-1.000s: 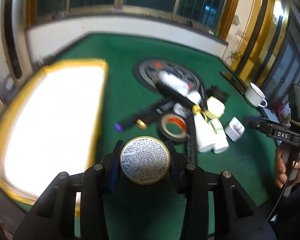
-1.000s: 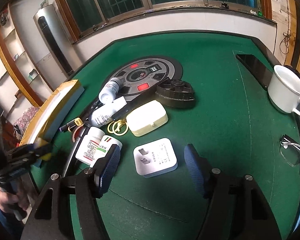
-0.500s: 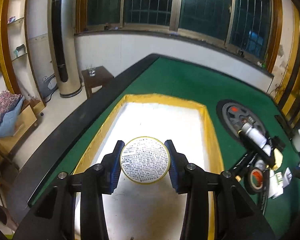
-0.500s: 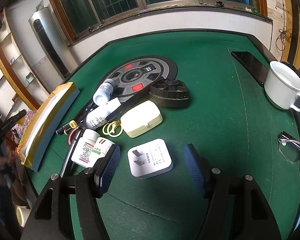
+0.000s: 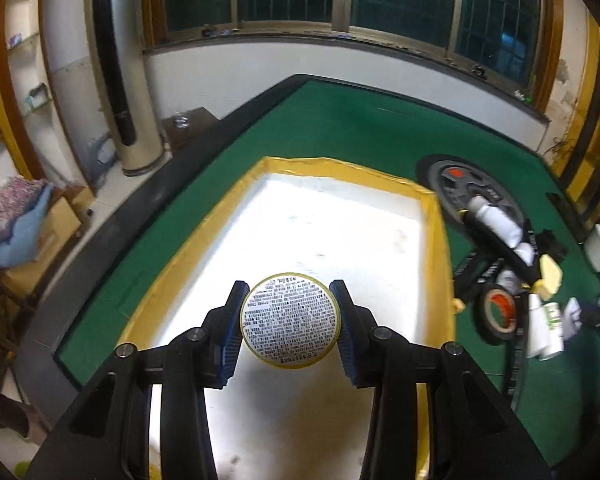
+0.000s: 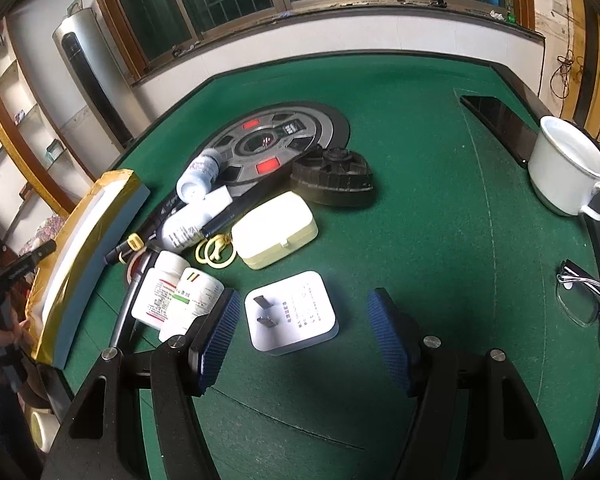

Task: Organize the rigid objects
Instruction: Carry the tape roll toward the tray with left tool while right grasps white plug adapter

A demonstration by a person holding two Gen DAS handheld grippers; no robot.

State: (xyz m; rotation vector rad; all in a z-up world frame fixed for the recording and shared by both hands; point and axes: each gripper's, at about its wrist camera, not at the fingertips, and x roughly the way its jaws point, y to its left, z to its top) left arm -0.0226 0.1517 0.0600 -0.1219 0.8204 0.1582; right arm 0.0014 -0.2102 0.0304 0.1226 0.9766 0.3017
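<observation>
Left gripper clamped on a round tin, blue pads pressed against both sides, printed face toward the camera. Held over the near part of a white tray with yellow taped rim, well inside its edges; bright tray floor bare ahead and to both sides. Right of the tray, just past its rim, a crowded pile: tape roll, bottles, dark disc. Right gripper spread wide, gripping nothing, poised over a white plug lying flat between the fingers. Left finger close to two pill bottles; bare green felt to the right, up to a mug and glasses near the table edge.
</observation>
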